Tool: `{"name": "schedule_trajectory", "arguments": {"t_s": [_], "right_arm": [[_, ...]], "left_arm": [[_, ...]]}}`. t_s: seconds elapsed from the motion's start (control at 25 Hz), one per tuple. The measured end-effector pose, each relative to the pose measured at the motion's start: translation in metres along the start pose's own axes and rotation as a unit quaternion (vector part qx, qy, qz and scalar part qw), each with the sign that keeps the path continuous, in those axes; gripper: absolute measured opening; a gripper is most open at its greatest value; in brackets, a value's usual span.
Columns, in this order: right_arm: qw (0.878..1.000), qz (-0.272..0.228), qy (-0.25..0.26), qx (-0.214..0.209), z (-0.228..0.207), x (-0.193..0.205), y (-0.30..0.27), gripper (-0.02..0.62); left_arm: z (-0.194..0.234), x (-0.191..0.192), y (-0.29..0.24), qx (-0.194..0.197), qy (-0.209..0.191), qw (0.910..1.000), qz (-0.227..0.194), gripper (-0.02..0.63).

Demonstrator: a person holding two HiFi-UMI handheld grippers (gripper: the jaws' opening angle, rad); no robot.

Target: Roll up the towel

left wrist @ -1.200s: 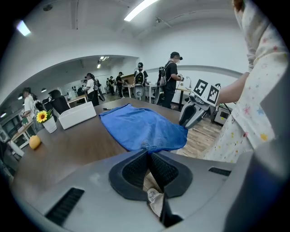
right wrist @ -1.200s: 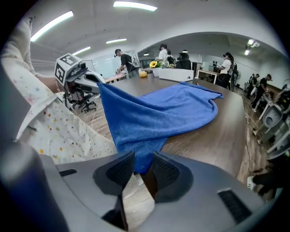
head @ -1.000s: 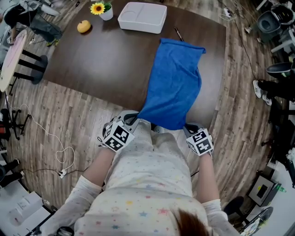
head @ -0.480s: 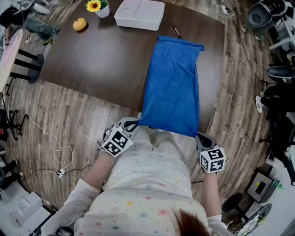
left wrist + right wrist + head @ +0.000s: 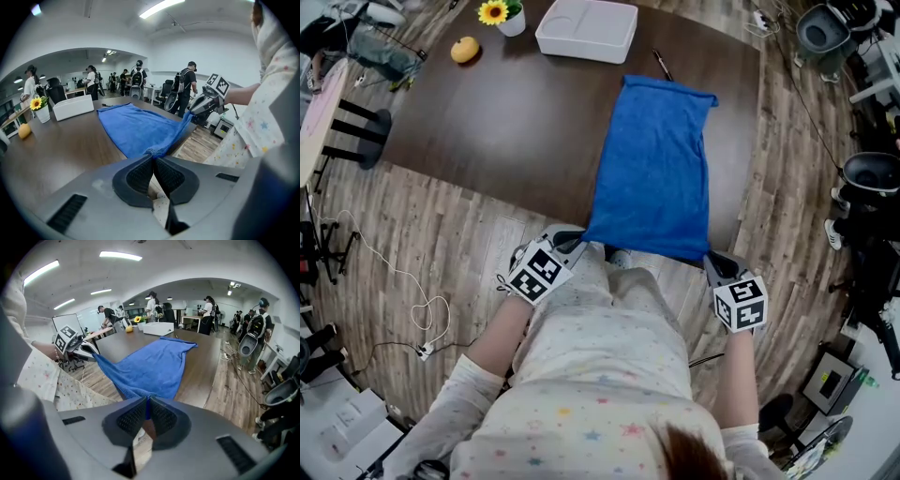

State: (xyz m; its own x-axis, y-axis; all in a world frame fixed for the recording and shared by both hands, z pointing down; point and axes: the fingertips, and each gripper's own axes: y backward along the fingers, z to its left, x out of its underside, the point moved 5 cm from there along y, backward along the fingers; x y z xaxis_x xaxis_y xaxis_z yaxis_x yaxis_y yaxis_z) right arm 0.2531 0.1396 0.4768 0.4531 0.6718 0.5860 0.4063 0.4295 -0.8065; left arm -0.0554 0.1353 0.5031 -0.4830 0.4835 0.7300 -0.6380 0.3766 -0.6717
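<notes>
A blue towel (image 5: 654, 164) lies lengthwise on the dark table (image 5: 506, 122), and its near edge hangs past the table's front edge. My left gripper (image 5: 577, 240) is shut on the towel's near left corner. My right gripper (image 5: 713, 260) is shut on the near right corner. The edge between them is stretched straight. In the left gripper view the towel (image 5: 133, 127) runs from the closed left gripper (image 5: 153, 156) across to the right gripper (image 5: 204, 101). In the right gripper view the towel (image 5: 152, 363) leaves the closed right gripper (image 5: 147, 403) toward the left gripper (image 5: 79, 348).
A white tray (image 5: 586, 28), a potted sunflower (image 5: 501, 15), an orange fruit (image 5: 465, 49) and a pen (image 5: 662, 64) sit at the table's far side. Office chairs (image 5: 872, 173) stand to the right. A cable (image 5: 422, 309) lies on the floor. People stand far off.
My right gripper has moved out to the right with its corner, so the bunched near edge of the towel is now spread to full width. The left gripper has hardly moved.
</notes>
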Motion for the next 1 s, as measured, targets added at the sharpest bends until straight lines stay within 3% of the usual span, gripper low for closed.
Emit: {"name": "schedule_trajectory", "arguments": {"t_s": [0.2, 0.44, 0.68, 0.88, 1.0], "right_arm": [[1.0, 0.011, 0.014, -0.01, -0.029, -0.028, -0.023, 0.02], [0.999, 0.023, -0.02, -0.01, -0.065, -0.05, -0.067, 0.021], [0.996, -0.035, -0.059, 0.055, -0.084, -0.051, -0.068, 0.058], [0.992, -0.067, -0.087, 0.058, -0.087, -0.042, -0.057, 0.091], [0.987, -0.094, -0.118, 0.048, -0.094, -0.045, -0.051, 0.115]], "left_arm": [[0.026, -0.018, -0.024, 0.024, 0.029, 0.9991, 0.022, 0.015], [0.065, -0.025, -0.056, 0.025, 0.066, 0.9956, 0.062, 0.017], [0.083, -0.023, -0.052, -0.032, 0.085, 0.9949, 0.045, 0.018], [0.07, -0.01, -0.057, 0.004, 0.076, 0.9953, 0.06, 0.018], [0.062, -0.004, -0.065, 0.021, 0.094, 0.9932, 0.066, 0.018]]}}
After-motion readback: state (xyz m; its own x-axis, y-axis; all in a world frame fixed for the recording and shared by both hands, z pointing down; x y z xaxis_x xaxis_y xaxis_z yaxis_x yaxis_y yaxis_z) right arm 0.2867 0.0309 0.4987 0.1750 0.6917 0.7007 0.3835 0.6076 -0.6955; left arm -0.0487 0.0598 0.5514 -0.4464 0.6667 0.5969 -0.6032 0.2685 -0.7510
